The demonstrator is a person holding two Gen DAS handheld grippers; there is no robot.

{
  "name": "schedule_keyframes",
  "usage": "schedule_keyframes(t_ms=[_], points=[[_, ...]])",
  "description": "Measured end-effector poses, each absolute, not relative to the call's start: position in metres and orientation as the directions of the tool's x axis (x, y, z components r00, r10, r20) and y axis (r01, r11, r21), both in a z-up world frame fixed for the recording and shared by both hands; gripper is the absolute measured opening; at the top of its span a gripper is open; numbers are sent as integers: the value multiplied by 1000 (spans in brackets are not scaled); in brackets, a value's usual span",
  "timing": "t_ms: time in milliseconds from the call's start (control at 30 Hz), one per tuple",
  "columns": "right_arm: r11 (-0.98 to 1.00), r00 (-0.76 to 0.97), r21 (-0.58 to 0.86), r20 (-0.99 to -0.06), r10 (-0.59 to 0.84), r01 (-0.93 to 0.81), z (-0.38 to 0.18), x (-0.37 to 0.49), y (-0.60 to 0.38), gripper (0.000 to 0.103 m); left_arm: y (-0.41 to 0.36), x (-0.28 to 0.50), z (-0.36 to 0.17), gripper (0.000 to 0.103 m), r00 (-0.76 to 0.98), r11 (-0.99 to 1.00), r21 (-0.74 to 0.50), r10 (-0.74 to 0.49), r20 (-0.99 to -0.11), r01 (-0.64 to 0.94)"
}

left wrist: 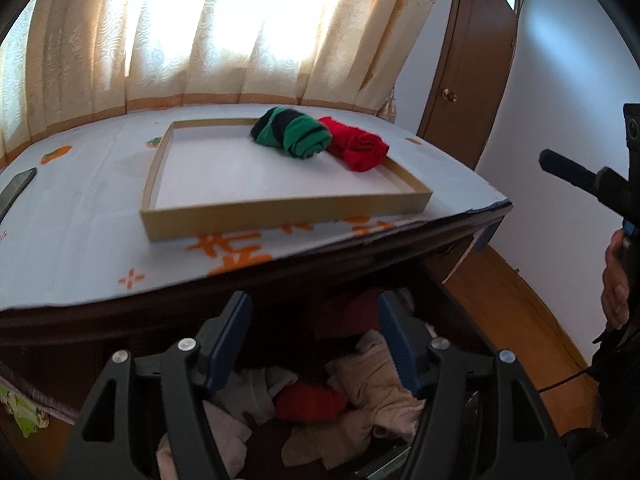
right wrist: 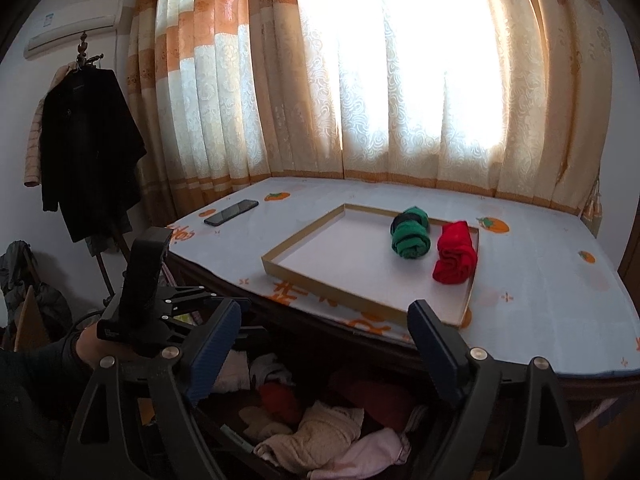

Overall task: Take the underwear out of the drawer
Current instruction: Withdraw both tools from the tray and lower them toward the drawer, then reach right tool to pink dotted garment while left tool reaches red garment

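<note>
An open drawer (left wrist: 460, 312) under the table holds several crumpled garments: a red piece (left wrist: 308, 400), beige pieces (left wrist: 380, 384) and white ones; it also shows in the right wrist view (right wrist: 320, 432). My left gripper (left wrist: 314, 308) is open and empty, hovering above the drawer. My right gripper (right wrist: 324, 316) is open and empty, above the drawer's near edge. A shallow cardboard tray (left wrist: 280, 216) on the table holds a rolled green-and-black garment (left wrist: 294, 138) and a rolled red garment (left wrist: 358, 148). The tray (right wrist: 360, 300), green roll (right wrist: 410, 234) and red roll (right wrist: 456, 254) also show in the right wrist view.
The table has a white cloth with orange prints (right wrist: 540, 300). A phone (right wrist: 231, 212) lies at its far left. Curtains (right wrist: 360, 80) hang behind. A coat rack with dark coats (right wrist: 88, 140) stands left. A wooden door (left wrist: 472, 60) is at the right.
</note>
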State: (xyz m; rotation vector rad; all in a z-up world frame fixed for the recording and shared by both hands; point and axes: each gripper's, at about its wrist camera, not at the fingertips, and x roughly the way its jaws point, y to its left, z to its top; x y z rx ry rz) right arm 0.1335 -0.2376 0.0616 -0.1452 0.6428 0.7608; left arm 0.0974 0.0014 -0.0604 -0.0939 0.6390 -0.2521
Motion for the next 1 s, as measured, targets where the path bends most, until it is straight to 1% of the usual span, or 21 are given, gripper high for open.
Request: schedule_keyframes(t_ms=[167, 333, 500, 633, 700, 800, 1000], points=[[736, 539, 121, -604, 587, -666, 57, 122, -247, 87, 7, 87, -73, 69, 786, 978, -145, -206, -582, 149], [737, 539, 121, -605, 586, -665, 60, 110, -253, 87, 9, 81, -86, 69, 779, 980, -149, -194, -596, 130], [740, 530, 117, -625, 573, -662, 53, 106, -254, 87, 7, 78, -92, 69, 776, 986, -118, -168, -608, 121], [748, 490, 145, -672, 555, -648, 23, 114, -248, 88, 5, 77, -98, 70, 771, 991, -78, -131, -623, 106], [750, 457, 159, -706, 541, -641, 2, 118, -241, 88, 6, 77, -100, 70, 768, 992, -80, -129, -628, 102], [762, 419, 158, -756, 502, -628, -31, 126, -233, 88, 6, 79, -102, 74, 764, 993, -69, -118, -634, 96], [788, 343, 159, -836, 428, -595, -85, 143, -224, 88, 4, 82, -111, 74, 744, 994, -55, -108, -659, 96]])
